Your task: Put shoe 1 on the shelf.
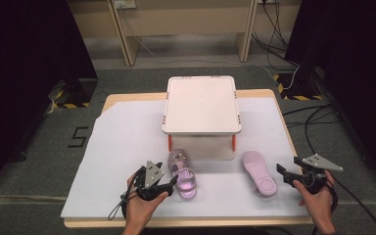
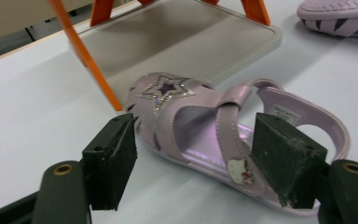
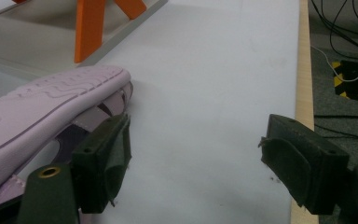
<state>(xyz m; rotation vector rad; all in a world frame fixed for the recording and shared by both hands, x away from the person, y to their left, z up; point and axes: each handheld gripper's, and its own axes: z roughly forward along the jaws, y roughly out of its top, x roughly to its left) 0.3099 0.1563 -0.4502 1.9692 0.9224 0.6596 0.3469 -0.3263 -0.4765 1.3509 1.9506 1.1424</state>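
A white sheet [image 1: 122, 147] covers most of a wooden table [image 1: 111, 100]. A "5" [image 1: 78, 136] is marked on the grey carpet at the left. Yellow-and-black striped tape [image 1: 71, 104] lies on the floor at both far corners — cables [image 1: 318, 117] trail across the carpet on the right. Pale wooden furniture legs [image 1: 122, 29] stand beyond.

Glossy lilac sandal [image 2: 205, 126] (glittery star), matt table cover [image 1: 127, 142]

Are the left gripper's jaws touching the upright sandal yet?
Cannot tell. In the left gripper view the left gripper stands open, jaws straddling the sandal, but neither contact nor a gap shows plainly.
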